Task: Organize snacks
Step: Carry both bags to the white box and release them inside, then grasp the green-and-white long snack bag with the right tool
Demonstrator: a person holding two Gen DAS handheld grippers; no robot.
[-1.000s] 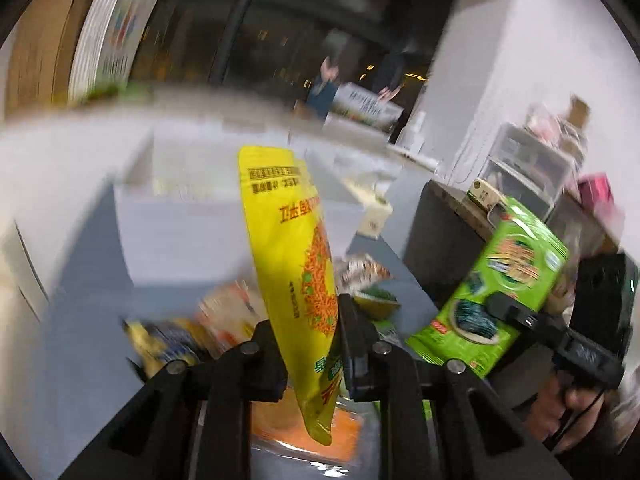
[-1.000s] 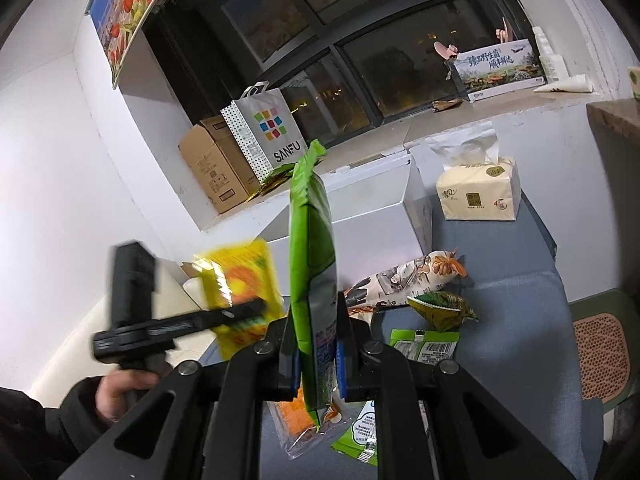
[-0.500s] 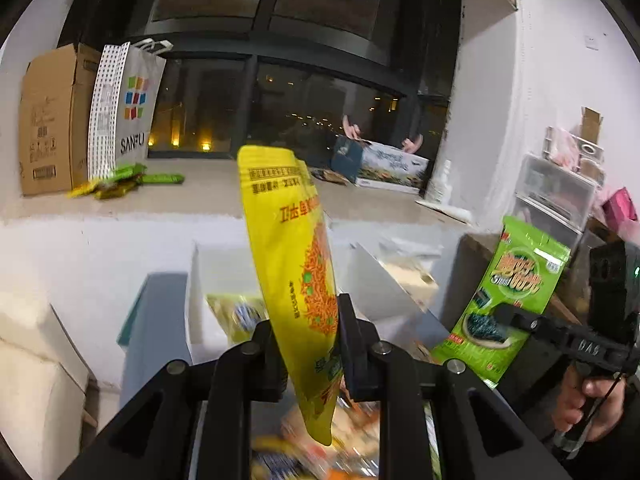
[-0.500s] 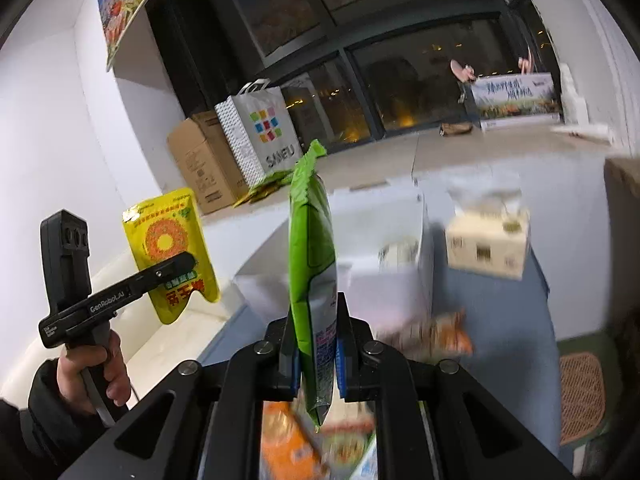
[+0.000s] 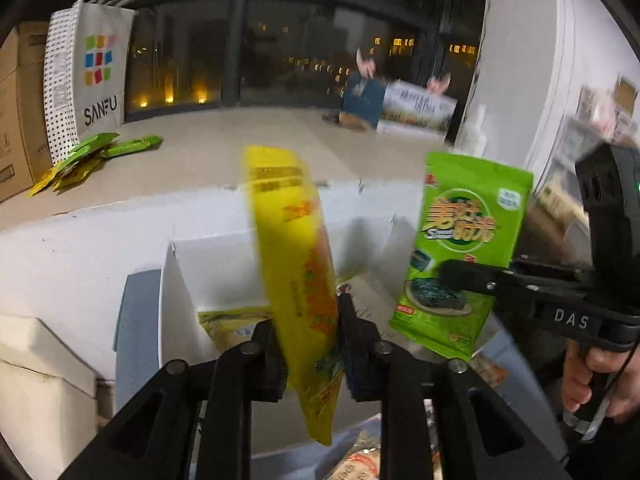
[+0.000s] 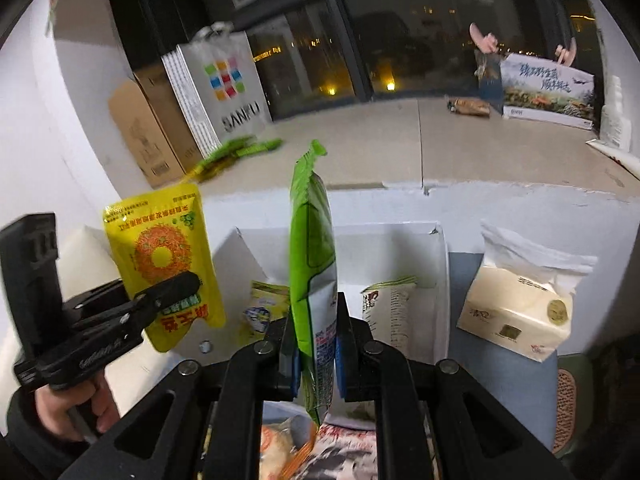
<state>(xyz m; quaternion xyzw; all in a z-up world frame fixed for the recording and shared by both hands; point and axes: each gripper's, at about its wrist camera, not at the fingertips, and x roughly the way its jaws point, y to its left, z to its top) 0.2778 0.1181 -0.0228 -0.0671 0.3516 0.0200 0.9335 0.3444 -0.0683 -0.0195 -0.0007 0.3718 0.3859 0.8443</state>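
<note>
My left gripper [image 5: 312, 344] is shut on a yellow snack pouch [image 5: 296, 264], held upright above the near edge of an open white box [image 5: 176, 280]. My right gripper [image 6: 316, 344] is shut on a green seaweed snack bag [image 6: 312, 248], also upright in front of the same white box [image 6: 440, 264]. Each gripper shows in the other view: the right one with the green bag [image 5: 468, 240], the left one with the yellow pouch [image 6: 160, 256]. Inside the box lie a yellow packet [image 6: 264, 304] and a pale packet [image 6: 388, 312].
A tissue pack [image 6: 516, 304] stands right of the box on the blue-grey surface [image 6: 496, 380]. More snack packs [image 6: 288, 448] lie below my grippers. On the window ledge are a SANFU bag [image 5: 88, 76], a cardboard box [image 6: 148, 136], green packets [image 5: 92, 152] and a printed carton [image 6: 544, 88].
Both grippers moved forward and closer to the white box, still holding their packs. The box interior and its packets now show more fully.
</note>
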